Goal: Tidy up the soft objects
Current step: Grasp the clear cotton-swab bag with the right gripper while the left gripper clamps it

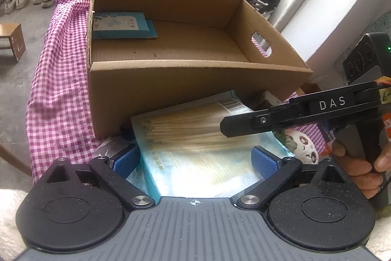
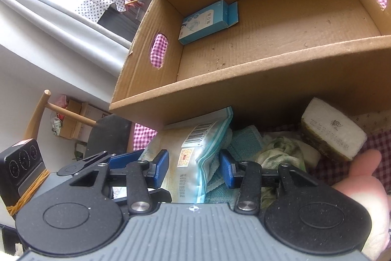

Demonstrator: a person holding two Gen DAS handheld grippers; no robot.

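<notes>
A pale blue plastic pack of thin sticks (image 1: pixel 195 138) lies just in front of an open cardboard box (image 1: pixel 195 80). My left gripper (image 1: pixel 194 160) stands wide over the pack, its left pad against the pack's edge and its right pad above the pack's surface, not squeezing. In the right wrist view the same pack (image 2: pixel 185 153) sits between the pads of my right gripper (image 2: pixel 194 170); the left pad is at the pack, while a gap showing a teal towel (image 2: pixel 244 146) separates it from the right pad. A small blue carton (image 2: pixel 207 21) lies inside the box (image 2: pixel 268 94).
Beside the pack lie a green-patterned cloth (image 2: pixel 281 153), a white sponge block (image 2: pixel 334 133) and a panda-print soft item (image 1: pixel 303 146). A pink checked cloth (image 1: pixel 61 89) covers the surface. A hand (image 1: pixel 356 170) holds the right gripper (image 1: pixel 227 126). Shoes and a stool stand on the floor at left.
</notes>
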